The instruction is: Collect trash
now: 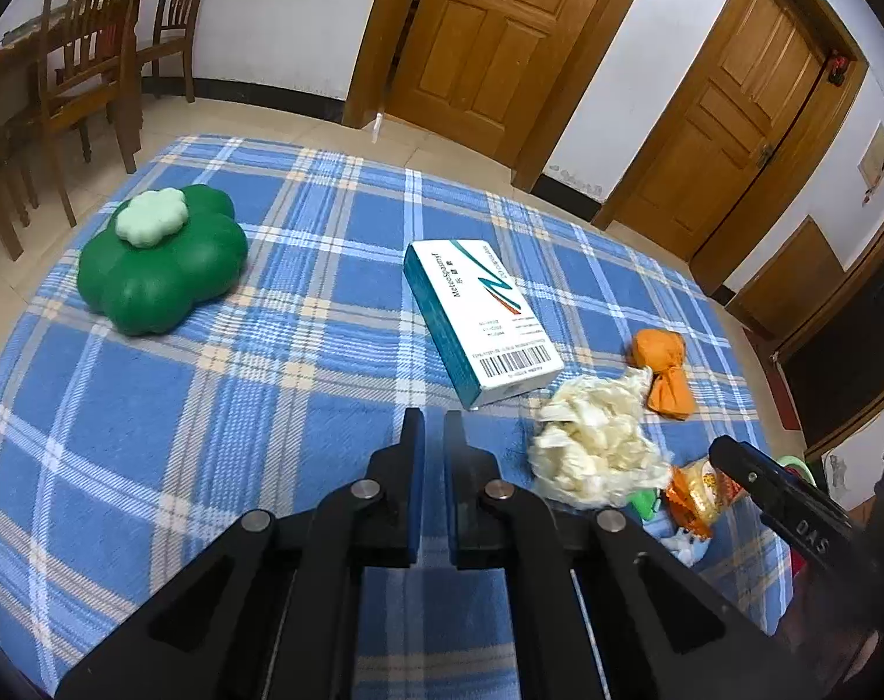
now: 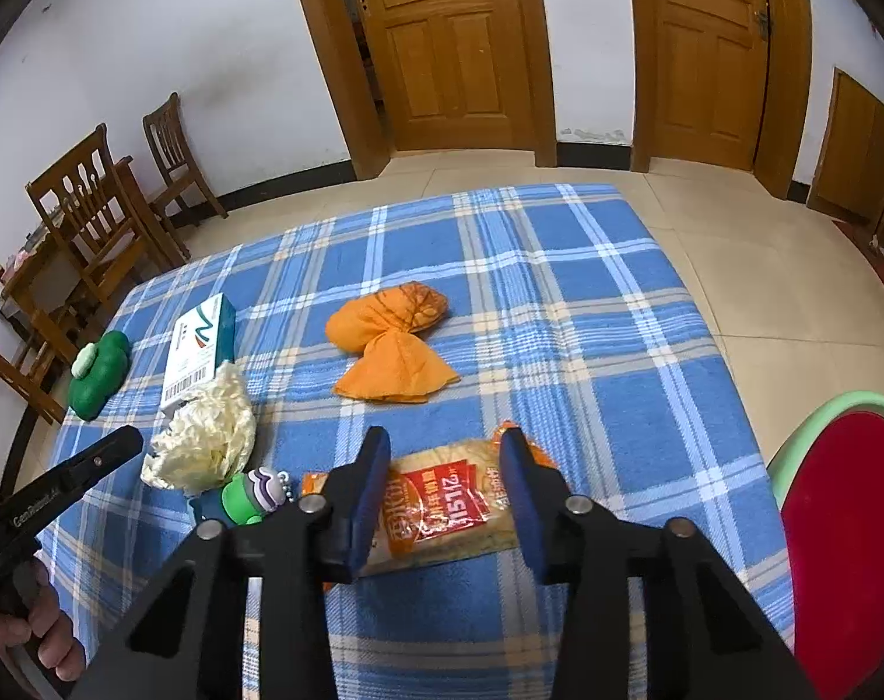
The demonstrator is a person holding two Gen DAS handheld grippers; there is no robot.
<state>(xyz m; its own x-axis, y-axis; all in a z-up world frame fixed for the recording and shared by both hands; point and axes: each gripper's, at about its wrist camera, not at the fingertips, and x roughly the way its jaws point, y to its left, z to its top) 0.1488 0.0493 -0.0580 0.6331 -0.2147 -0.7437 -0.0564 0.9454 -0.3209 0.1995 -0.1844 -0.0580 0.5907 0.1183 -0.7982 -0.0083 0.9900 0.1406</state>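
Observation:
An orange snack wrapper (image 2: 442, 504) lies flat on the blue plaid cloth (image 2: 558, 303) near its front edge. My right gripper (image 2: 446, 444) has its blue pads pressed against the wrapper's two sides. Left of it are a crumpled cream plastic wad (image 2: 203, 443), a white and teal box (image 2: 200, 350) and, further back, a knotted orange paper wad (image 2: 392, 344). My left gripper (image 1: 433, 426) is shut with nothing between its pads, hovering over bare cloth just in front of the box (image 1: 483, 321). The plastic wad (image 1: 593, 443) sits to its right.
A green clover-shaped case (image 1: 162, 259) sits at the cloth's left. A small green and purple toy (image 2: 255, 496) lies beside the wrapper. A red stool with a green rim (image 2: 850, 525) stands at the right edge. Wooden chairs (image 2: 86, 216) and doors (image 2: 442, 41) stand behind.

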